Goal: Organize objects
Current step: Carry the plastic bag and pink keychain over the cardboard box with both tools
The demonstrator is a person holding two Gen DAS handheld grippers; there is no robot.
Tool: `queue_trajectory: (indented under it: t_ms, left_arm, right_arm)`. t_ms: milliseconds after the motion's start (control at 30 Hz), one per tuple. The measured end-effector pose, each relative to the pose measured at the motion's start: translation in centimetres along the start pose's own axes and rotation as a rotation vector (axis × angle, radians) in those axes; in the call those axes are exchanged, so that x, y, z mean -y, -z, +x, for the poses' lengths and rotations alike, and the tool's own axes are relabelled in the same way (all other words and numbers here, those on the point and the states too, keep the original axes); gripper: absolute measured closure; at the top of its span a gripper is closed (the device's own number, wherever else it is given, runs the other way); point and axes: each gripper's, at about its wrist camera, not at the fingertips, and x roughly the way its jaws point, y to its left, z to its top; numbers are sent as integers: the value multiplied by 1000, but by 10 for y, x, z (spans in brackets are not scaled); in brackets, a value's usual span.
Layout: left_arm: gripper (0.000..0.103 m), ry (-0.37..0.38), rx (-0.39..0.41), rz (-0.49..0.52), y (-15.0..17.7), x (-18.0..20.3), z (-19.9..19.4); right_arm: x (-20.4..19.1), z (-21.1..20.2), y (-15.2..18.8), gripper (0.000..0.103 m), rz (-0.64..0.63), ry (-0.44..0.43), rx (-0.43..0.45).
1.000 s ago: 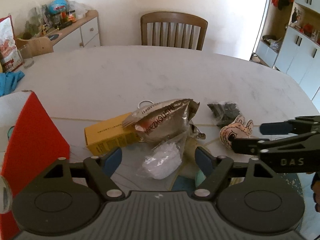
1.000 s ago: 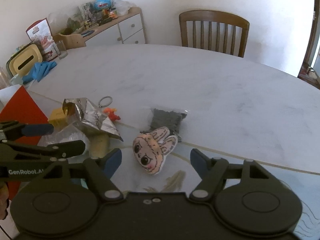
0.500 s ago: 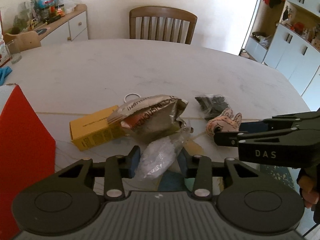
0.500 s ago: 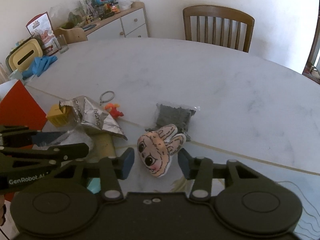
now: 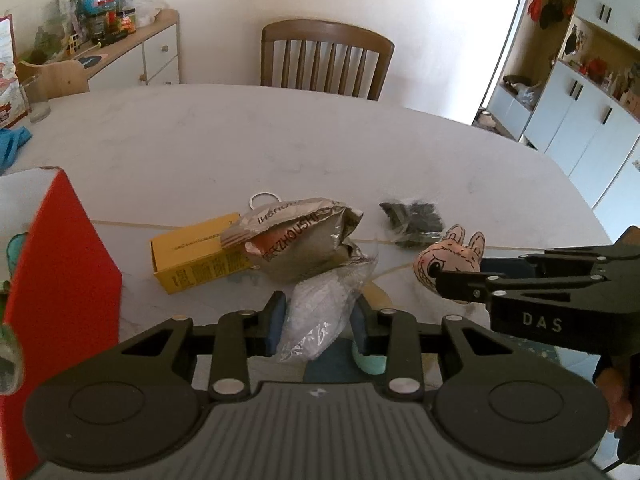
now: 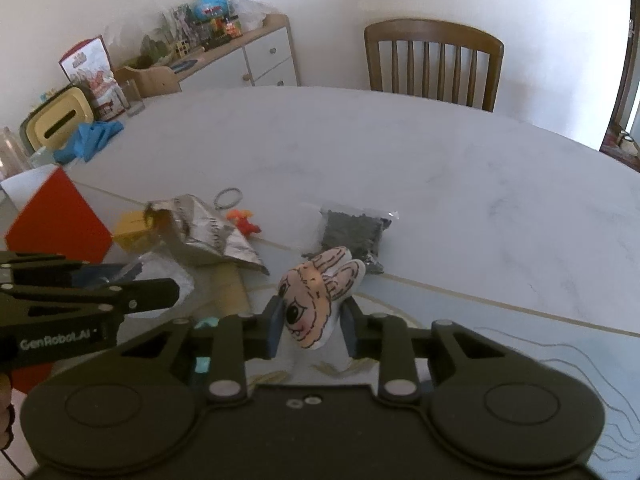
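Observation:
On the white marble table point(image 5: 280, 140), my left gripper point(image 5: 319, 322) has its jaws closing, and both pads press on a clear plastic bag of white stuff point(image 5: 320, 312). That clear bag point(image 6: 160, 276) also shows in the right wrist view, behind the left gripper point(image 6: 120, 296). My right gripper point(image 6: 310, 324) is closing too, its pads squeezing a plush bunny head point(image 6: 316, 300). The left wrist view shows the bunny head point(image 5: 448, 258) at the tip of the right gripper point(image 5: 460, 286).
A crumpled silver foil bag point(image 5: 300, 240) lies on a yellow box point(image 5: 196, 260), with a key ring point(image 5: 262, 200) behind. A bag of black bits point(image 5: 412, 220), an orange toy point(image 6: 244, 222) and a red box point(image 5: 60, 280) are close. A chair point(image 5: 326, 56) stands at the far side.
Both grippers went from wide open to closed in on their objects. The left now pinches the clear bag. The right now pinches the bunny head, which has tipped up.

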Motion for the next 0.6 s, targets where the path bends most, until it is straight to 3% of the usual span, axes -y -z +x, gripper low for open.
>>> queue_trajectory:
  t_ms: [600]
  left_arm:
    - [70, 48, 55, -40, -4, 0, -86]
  right_arm:
    - [-43, -83, -4, 75, -5, -26, 65]
